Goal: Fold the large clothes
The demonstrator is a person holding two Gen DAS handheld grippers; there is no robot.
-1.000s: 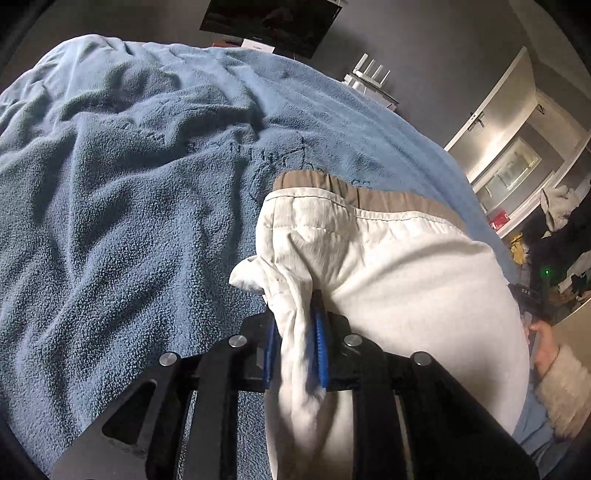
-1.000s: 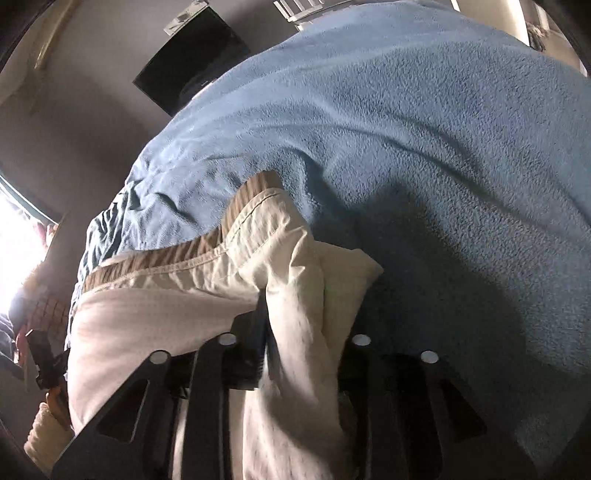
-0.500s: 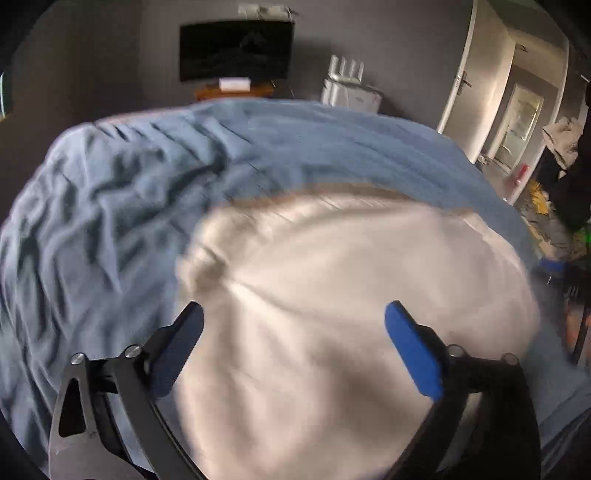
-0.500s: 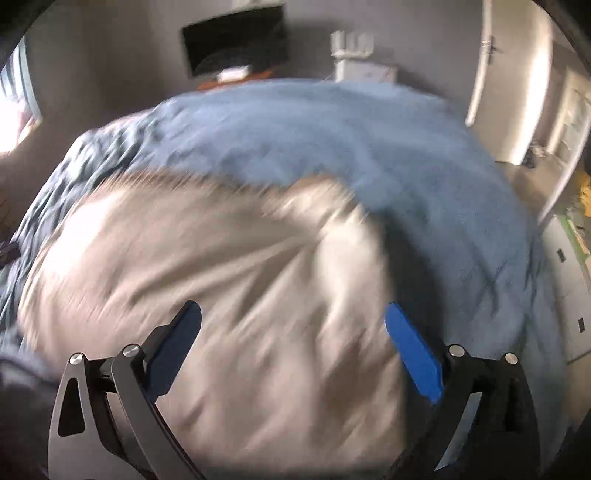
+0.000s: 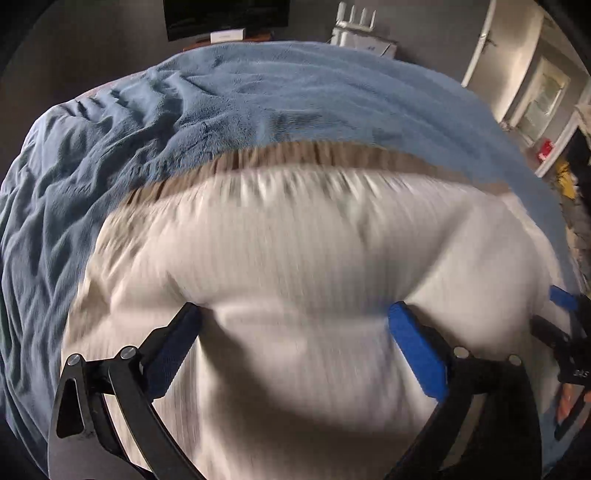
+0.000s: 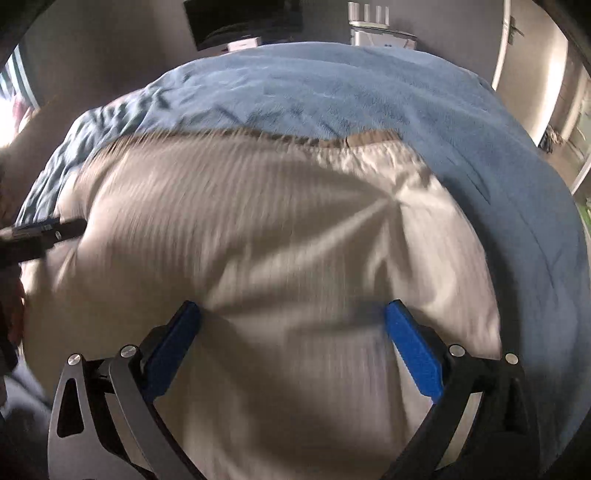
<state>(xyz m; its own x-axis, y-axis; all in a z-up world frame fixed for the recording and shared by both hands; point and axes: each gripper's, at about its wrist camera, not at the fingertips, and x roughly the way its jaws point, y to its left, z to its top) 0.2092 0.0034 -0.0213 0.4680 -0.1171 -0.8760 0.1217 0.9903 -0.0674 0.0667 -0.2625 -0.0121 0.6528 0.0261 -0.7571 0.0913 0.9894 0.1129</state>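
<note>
Hard to make out: we see the cream garment (image 5: 295, 266) smeared by motion blur in both views, so its seams and folds stay unclear (only the tan waistband (image 5: 314, 153) reads fairly well).
Cut off: the garment's near end runs out of the bottom of both views.
Count: we count one garment, one blue blanket (image 5: 129, 140), two claws.
Garment: it lies spread flat on the blanket-covered bed, waistband at the far edge.
Left claw (image 5: 293, 317): released, jaws spread wide above the cloth, nothing pinched; it tilts steeply down.
Right claw (image 6: 291, 314): released likewise, jaws wide over the cloth, angled down.
Each other: the right claw's blue pad shows at the right edge of the left view, beside part of a hand (image 5: 567, 404).
Background: a dark screen (image 6: 243, 18) stands against the far wall.
</note>
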